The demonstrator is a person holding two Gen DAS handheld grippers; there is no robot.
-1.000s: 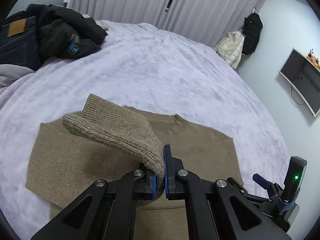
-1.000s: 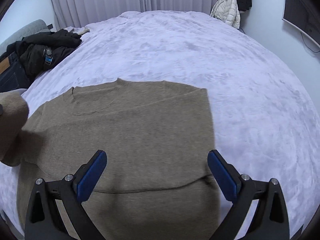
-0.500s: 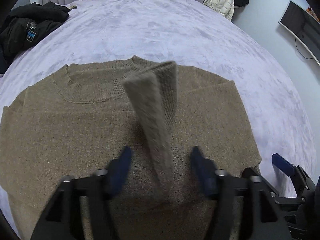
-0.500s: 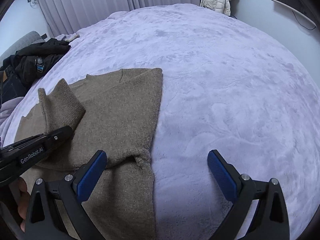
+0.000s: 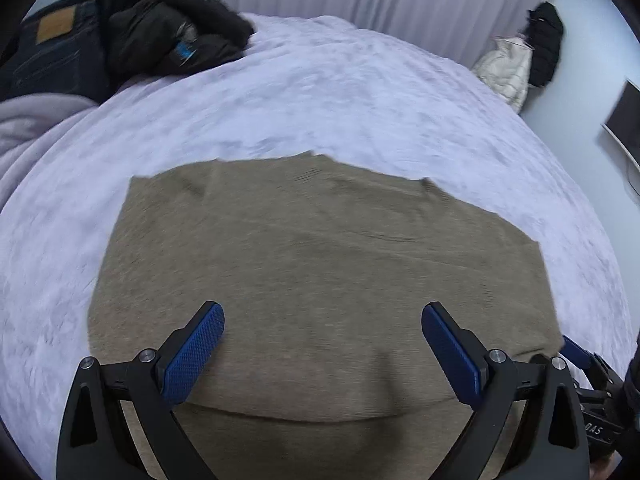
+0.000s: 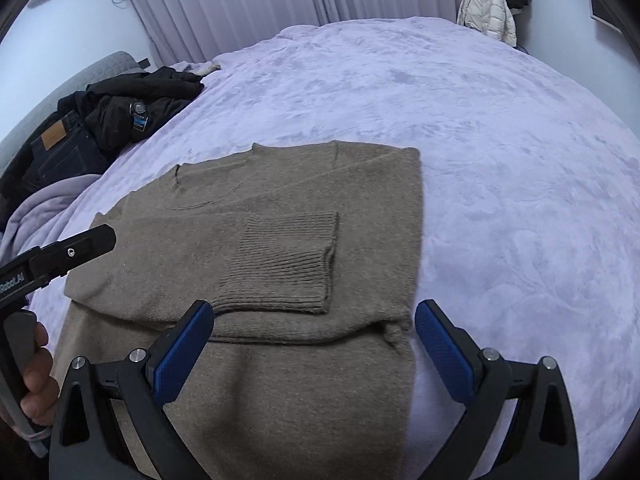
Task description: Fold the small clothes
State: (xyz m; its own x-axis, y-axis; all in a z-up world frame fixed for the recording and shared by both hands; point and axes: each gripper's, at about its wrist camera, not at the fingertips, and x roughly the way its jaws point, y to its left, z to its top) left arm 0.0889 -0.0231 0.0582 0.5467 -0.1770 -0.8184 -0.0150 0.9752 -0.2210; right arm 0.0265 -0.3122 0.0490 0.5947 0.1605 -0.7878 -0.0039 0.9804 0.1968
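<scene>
black left gripper (image 5: 322, 350) and right gripper (image 6: 314, 350), blue textured pads, silver screws.

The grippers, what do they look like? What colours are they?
Both look alike. The left gripper and the right gripper have black angular frames with silver bolts, and flat fingers faced with blue dotted pads. In the right wrist view, the left gripper's black side carries white lettering, and a bare hand grips its grey handle.

Sweater (image 5: 320, 280) blurred; hem cut off below.
</scene>
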